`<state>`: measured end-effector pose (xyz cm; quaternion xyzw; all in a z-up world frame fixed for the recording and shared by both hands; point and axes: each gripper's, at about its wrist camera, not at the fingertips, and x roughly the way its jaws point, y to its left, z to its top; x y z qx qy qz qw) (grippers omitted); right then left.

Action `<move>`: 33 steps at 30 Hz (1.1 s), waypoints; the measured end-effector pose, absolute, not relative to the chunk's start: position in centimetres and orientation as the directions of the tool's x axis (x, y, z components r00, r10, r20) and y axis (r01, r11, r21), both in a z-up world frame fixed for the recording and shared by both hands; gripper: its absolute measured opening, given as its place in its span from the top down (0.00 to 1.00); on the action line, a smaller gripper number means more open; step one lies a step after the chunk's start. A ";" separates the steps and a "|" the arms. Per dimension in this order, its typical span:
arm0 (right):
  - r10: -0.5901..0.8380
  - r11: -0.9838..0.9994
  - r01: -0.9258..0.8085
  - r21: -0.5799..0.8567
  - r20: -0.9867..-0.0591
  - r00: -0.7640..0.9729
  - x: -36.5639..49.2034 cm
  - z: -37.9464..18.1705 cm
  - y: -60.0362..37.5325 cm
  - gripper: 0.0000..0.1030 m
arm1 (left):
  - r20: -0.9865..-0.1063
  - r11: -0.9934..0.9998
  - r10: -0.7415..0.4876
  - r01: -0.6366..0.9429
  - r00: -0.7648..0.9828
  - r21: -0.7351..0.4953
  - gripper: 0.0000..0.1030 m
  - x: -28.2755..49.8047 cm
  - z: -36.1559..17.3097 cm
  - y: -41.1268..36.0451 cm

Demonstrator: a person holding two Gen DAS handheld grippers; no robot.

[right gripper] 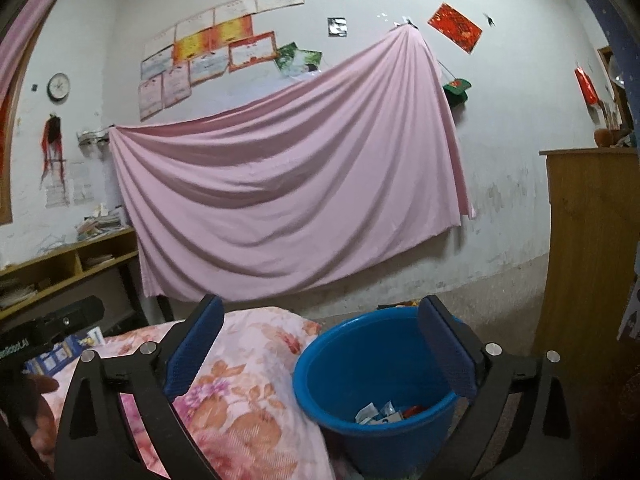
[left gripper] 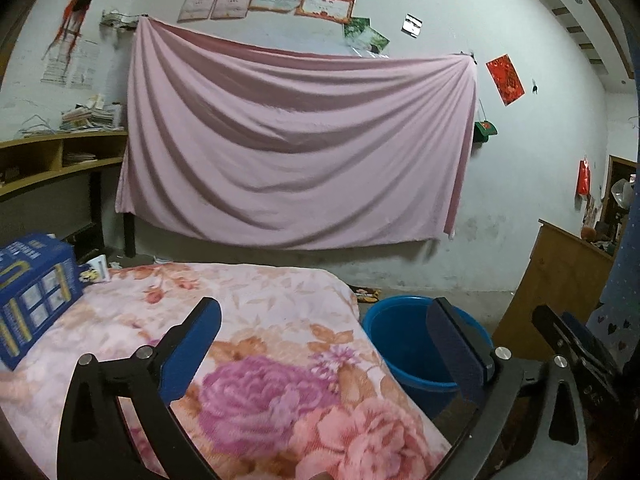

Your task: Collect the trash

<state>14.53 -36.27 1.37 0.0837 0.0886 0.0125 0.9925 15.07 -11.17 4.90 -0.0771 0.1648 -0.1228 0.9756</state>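
A blue plastic bucket (right gripper: 360, 364) stands on the floor beside the bed, holding several scraps of paper and wrappers (right gripper: 380, 412). My right gripper (right gripper: 322, 304) hangs open just above and before the bucket, with nothing between its blue pads. My left gripper (left gripper: 324, 308) is open too and empty, over the corner of the floral blanket (left gripper: 272, 360), with the same bucket (left gripper: 404, 340) behind its right finger. A blue printed box (left gripper: 36, 300) lies on the blanket at the far left, with a small white carton (left gripper: 94, 272) behind it.
A wooden cabinet (right gripper: 592, 240) stands right of the bucket. A pink sheet (left gripper: 296, 140) hangs on the far wall. A wooden shelf desk (left gripper: 60, 156) with stacked books is at the left. Bare floor lies between the bed and the wall.
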 end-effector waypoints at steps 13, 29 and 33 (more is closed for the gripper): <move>0.036 0.992 -0.023 0.123 -0.102 0.994 7.1 1.0 -33.6 0.00 | -0.275 0.975 -0.203 0.169 0.940 -0.142 0.02 7.5 3.9 -8.6; 0.010 0.998 -0.004 0.059 -0.096 0.995 1.9 0.3 -29.5 0.00 | -0.300 0.991 -0.112 0.083 0.947 -0.107 0.02 2.2 -0.5 -5.4; 0.027 0.999 -0.021 0.050 -0.118 0.993 1.4 0.0 -28.4 0.00 | -0.295 0.992 -0.101 0.073 0.950 -0.104 0.02 1.5 -1.2 -4.5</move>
